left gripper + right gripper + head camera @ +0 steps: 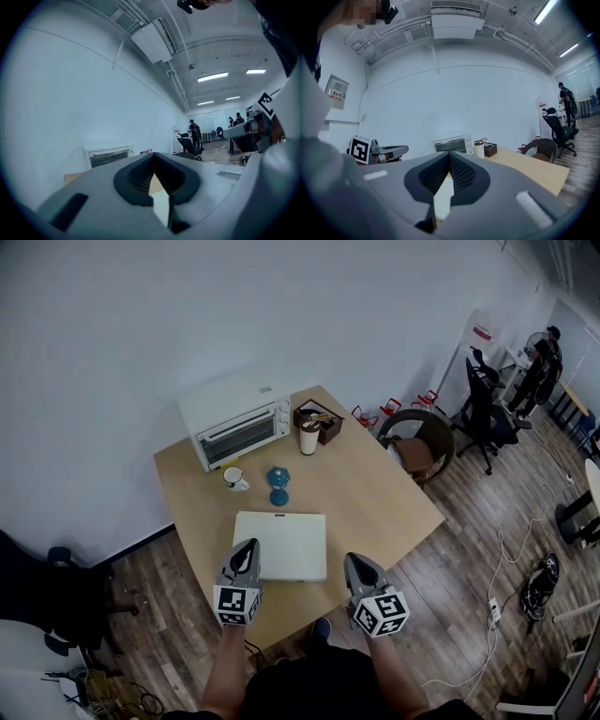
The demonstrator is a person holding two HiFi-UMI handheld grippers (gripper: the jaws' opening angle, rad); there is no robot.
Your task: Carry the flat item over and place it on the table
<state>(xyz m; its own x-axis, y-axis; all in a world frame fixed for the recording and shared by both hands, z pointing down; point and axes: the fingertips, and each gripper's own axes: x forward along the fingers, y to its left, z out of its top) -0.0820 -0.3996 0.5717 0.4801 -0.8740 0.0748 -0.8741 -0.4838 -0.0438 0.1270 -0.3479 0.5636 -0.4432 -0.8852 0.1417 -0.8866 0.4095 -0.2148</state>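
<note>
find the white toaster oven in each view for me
Head view: toaster oven upper left of centre, at the table's far left corner.
Left gripper view: toaster oven low, left of centre.
Right gripper view: toaster oven near centre, just above the jaws.
Shared landmark: the wooden table it stands on.

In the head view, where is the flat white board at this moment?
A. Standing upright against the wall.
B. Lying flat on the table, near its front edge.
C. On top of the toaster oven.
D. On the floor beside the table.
B: the flat white board lies flat on the wooden table, near the front edge and just in front of the small blue object.
</note>
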